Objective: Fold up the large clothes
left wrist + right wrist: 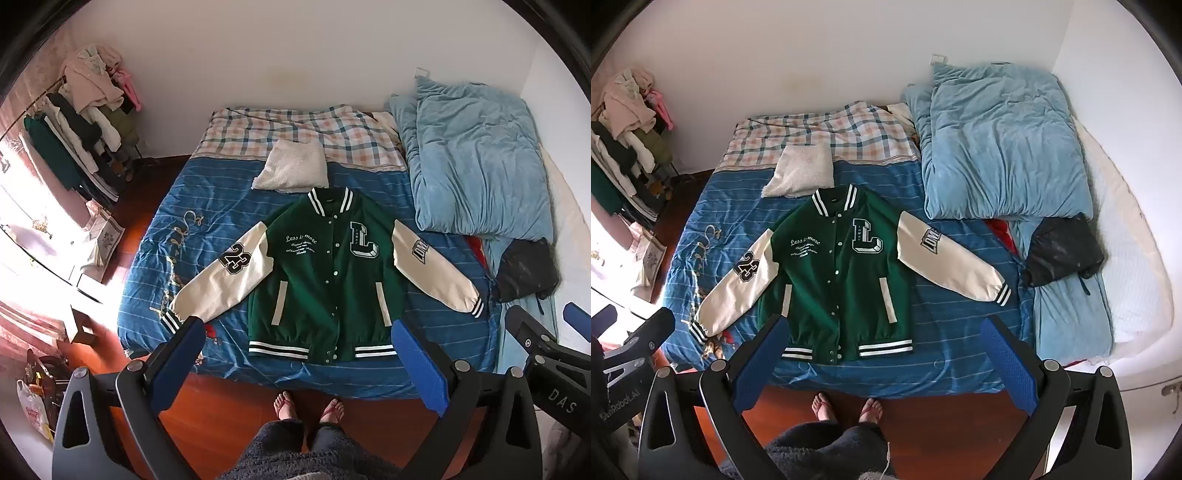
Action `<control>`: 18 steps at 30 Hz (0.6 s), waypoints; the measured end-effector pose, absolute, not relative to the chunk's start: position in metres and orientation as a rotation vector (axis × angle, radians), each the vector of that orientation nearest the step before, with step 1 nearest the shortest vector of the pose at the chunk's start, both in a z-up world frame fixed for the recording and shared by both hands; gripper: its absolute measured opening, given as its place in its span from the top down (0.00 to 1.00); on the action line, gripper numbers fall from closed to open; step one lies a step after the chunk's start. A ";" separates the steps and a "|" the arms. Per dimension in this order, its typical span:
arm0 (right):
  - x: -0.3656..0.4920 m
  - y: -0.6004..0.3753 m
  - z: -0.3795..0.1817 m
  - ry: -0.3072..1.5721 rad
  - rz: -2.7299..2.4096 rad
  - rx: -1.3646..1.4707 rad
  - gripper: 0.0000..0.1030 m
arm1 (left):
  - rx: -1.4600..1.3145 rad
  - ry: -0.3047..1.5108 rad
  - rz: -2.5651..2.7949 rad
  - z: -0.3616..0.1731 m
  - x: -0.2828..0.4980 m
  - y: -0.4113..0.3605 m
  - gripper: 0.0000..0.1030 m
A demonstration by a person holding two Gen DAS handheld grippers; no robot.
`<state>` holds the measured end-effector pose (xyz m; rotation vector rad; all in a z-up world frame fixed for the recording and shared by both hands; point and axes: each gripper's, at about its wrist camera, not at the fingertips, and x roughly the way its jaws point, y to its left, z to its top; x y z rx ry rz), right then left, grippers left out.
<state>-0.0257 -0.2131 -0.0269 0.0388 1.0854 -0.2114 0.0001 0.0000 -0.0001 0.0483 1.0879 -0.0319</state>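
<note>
A green varsity jacket with cream sleeves lies flat and buttoned on the blue striped bed cover, collar away from me, both sleeves spread outward. My left gripper hangs open high above the jacket's hem, with nothing between its blue pads. Over the bed's near edge my right gripper is also open and empty, well above the hem. Each gripper shows at the edge of the other's view.
A white folded towel lies beyond the collar. A light blue duvet and a black bag fill the bed's right side. A clothes rack stands at the left. The person's feet stand on the wooden floor before the bed.
</note>
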 end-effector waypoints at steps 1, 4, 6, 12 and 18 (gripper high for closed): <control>-0.026 -0.213 -0.027 1.085 -0.211 0.039 0.00 | 0.047 1.088 -0.032 0.000 0.000 0.000 0.00; -0.025 -0.212 -0.027 1.088 -0.213 0.033 0.00 | 0.051 1.089 -0.030 0.000 0.000 -0.001 0.00; -0.025 -0.213 -0.027 1.087 -0.213 0.032 0.00 | 0.045 1.088 -0.032 0.000 0.000 0.000 0.00; -0.024 -0.210 -0.028 1.088 -0.218 0.029 0.00 | 0.043 1.089 -0.029 -0.001 0.000 -0.001 0.00; -0.023 -0.209 -0.028 1.089 -0.217 0.030 0.00 | 0.040 1.089 -0.031 -0.001 -0.001 0.004 0.00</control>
